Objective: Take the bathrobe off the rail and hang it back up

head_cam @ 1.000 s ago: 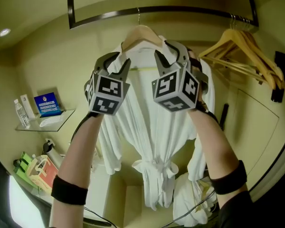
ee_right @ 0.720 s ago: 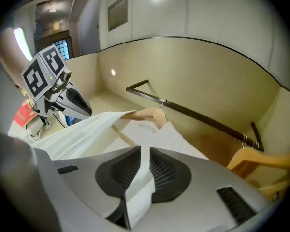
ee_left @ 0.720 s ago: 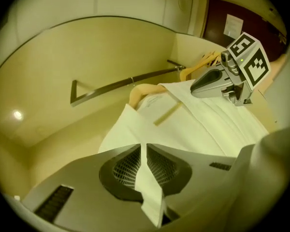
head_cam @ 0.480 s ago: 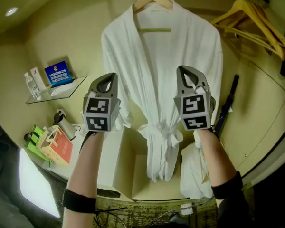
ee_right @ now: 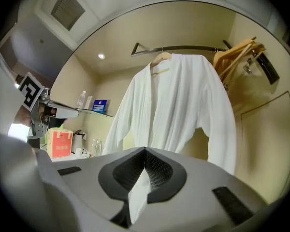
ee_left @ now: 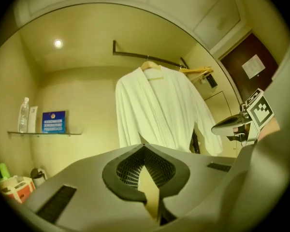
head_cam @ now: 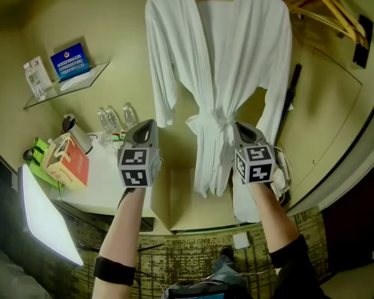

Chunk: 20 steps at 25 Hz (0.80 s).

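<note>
The bathrobe (head_cam: 218,55) hangs from the rail (ee_right: 183,48) on a wooden hanger (ee_left: 151,65), its belt tied. The left gripper (head_cam: 146,124) and right gripper (head_cam: 239,128) are held low, one on either side of its hem. Both are clear of the cloth, with jaws closed together and nothing in them.

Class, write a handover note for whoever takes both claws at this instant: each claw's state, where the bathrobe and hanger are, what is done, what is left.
Left claw: shut, empty, clear of the bathrobe.
Right claw: shut, empty, also clear of it.
Bathrobe: hangs on its wooden hanger from the rail, belt tied.
Done: the robe is up on the rail; these pictures do not show whether it has already been off.
Left: if not, lift the hanger off and hang it back; otherwise probably nothing.
</note>
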### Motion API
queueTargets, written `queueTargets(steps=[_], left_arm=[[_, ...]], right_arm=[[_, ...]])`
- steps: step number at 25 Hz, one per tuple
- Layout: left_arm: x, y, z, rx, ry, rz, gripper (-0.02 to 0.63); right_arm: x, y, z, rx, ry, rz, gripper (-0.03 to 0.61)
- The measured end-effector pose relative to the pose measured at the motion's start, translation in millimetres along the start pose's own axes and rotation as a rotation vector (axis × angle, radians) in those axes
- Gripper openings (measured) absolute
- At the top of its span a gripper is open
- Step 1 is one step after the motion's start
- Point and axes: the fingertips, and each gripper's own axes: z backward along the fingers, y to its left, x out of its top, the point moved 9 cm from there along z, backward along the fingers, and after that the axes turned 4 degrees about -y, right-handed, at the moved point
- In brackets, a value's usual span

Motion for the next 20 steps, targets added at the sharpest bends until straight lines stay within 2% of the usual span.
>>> queueTargets(steps=[8,14,20], left_arm=[[-89,-15,71,0.007,0.109,0.170,0.000],[-144,-36,109,0.010,0.193,0.219,0.000],[-173,-60,135,0.010,0.245,0.253,0.000]], right_arm=[[-70,12,78,0.000,0.122,-0.115,0.017],[-122,20,126,0.013,0.215,-0.155,0.017],[-160,21,159,-0.005,0.274,-0.207,0.017]])
